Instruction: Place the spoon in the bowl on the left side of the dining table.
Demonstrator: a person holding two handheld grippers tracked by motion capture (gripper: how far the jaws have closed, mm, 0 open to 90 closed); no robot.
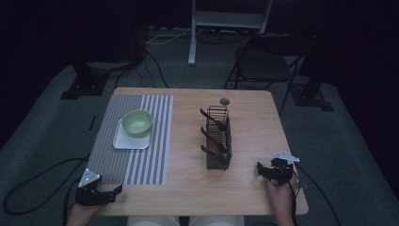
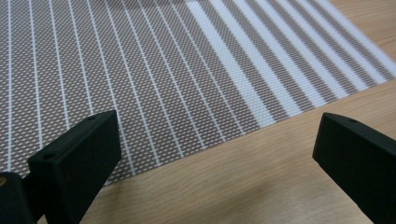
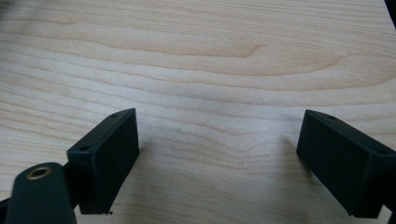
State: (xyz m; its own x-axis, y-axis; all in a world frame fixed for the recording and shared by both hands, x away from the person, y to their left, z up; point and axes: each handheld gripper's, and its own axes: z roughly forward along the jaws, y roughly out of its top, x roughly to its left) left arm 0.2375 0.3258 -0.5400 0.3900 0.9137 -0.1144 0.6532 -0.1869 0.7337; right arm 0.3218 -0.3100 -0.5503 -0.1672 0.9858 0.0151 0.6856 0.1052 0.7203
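Right tongs (image 3: 219, 154) w/ jaws wide apart, nothing btwn them, over bare wood table (image 3: 210, 60).

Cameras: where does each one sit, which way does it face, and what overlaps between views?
High view: above the person's side, looking forward and down at the table; both hands, left gripper, right gripper show.
Left gripper view: rides the left gripper, over the striped placemat edge; open black jaws.
Right gripper view: rides the right gripper, over bare wood; open black jaws.
Shared: the placemat appears in the high and left gripper views; the tabletop in all.
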